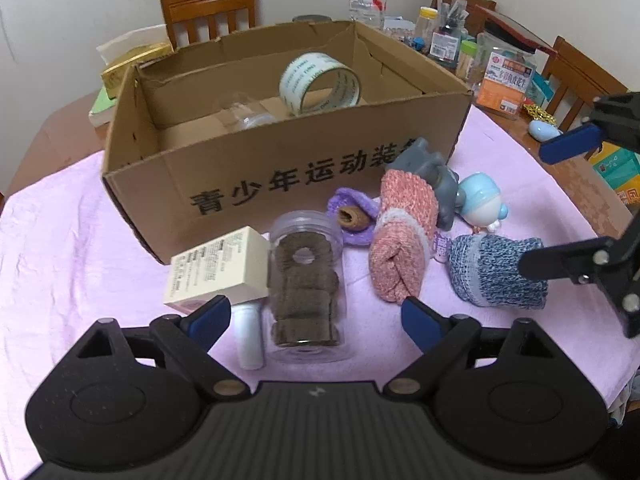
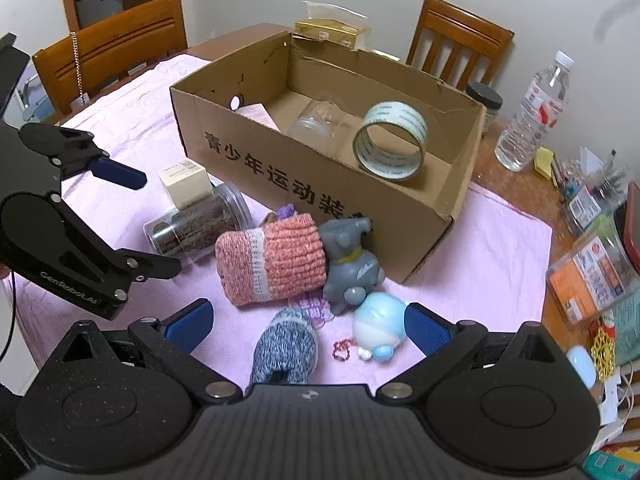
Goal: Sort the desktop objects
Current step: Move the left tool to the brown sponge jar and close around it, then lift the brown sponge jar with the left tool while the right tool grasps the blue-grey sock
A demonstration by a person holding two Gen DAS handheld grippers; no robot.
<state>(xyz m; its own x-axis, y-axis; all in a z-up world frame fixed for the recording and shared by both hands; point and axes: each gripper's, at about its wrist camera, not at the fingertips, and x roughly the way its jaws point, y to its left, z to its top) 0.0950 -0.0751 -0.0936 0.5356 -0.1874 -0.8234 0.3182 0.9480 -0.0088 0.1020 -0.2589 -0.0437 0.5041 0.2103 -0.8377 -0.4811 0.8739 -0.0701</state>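
From the left wrist, the left gripper is wide apart and holds nothing. The jar lies on its side right under it, near the box. A round jar can roll away if one finger bumps it first.

From the right wrist, the right gripper is wide too, and empty. It hangs over the blue sock and the blue toy, and might grab both.

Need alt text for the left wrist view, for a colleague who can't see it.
The left tongs hang open over a clear jar lying on a pink cloth, with a small cream box beside it. Behind is an open cardboard box holding a tape roll; rolled socks and toys lie to the right.
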